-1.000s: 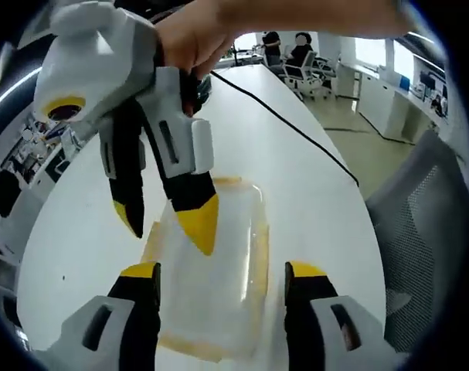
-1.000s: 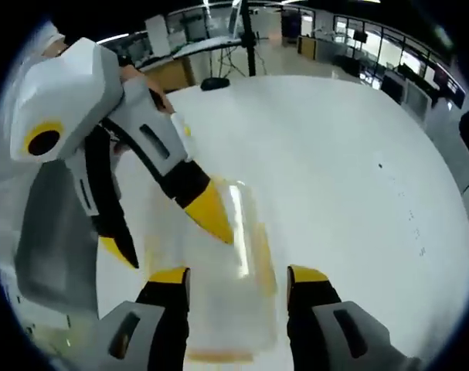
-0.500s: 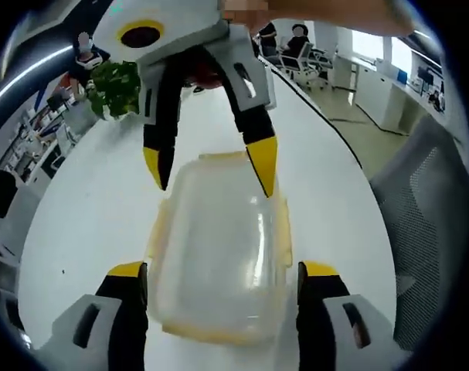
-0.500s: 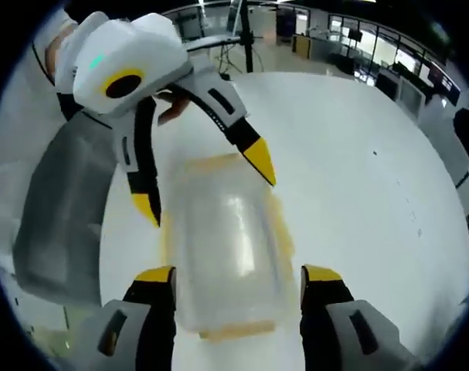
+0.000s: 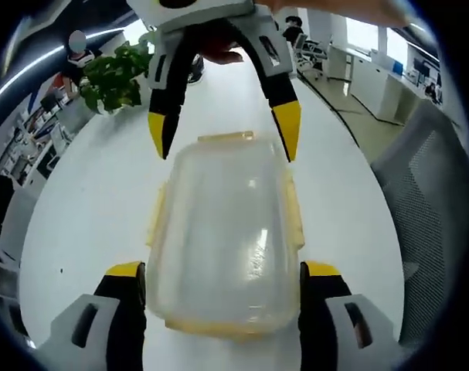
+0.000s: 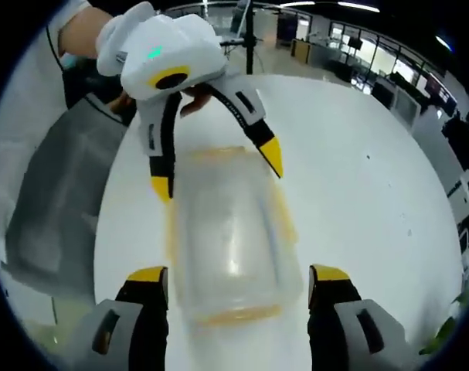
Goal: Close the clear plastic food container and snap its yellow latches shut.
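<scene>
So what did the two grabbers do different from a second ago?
The right gripper came off the lid of the container, where one jaw tip had been pressing, and swung to the far end, its jaws now wide on either side. The left gripper opened wider too. The container stayed on the white table, lid on.

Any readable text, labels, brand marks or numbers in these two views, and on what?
None can be read.
Clear container: no label or embossed text visible on its lid.
Left gripper and right gripper: plain white, black and yellow, no lettering.
White table: bare of markings.
</scene>
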Motion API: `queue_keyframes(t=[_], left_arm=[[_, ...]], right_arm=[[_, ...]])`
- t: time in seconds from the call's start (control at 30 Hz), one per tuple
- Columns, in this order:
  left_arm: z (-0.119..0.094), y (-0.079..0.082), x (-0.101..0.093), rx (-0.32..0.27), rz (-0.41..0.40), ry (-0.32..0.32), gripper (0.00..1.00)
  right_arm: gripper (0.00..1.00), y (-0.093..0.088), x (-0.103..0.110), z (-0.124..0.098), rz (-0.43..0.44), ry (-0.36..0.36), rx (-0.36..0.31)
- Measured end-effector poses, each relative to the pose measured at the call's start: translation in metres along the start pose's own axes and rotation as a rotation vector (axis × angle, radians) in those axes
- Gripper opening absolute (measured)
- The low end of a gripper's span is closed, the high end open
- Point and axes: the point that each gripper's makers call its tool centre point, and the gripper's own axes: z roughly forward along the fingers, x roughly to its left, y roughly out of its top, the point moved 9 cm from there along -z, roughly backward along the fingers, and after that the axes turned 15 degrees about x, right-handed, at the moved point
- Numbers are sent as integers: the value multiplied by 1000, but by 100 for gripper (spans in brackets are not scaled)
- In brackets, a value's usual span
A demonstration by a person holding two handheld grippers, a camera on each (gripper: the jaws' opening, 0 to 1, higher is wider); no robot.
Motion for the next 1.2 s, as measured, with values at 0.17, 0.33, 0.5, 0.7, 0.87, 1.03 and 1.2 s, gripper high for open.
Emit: queue_keyframes(t=[0.17,0.33,0.5,0.7,0.87,1.03,1.2], left_arm=[[2,0,-1,6,11,3,83],[2,0,-1,9,20,9,84],[2,0,-1,10,25,12,83],[2,-1,-1,5,28,11,83],[0,-5,-3,6,38,9,83],[-3,-12,-5,1,34,11,83],[-7,-22,-6,6,29,13,83]], right_arm=[[76,0,5,7,-36,-37,0],[76,1,5,10,-63,-68,12],[74,1,5,12,-47,-48,14],[73,2,6,12,-43,-52,24],[73,7,10,13,-34,-47,24],[73,14,12,15,-37,-45,30],[73,23,15,18,-41,-44,25]])
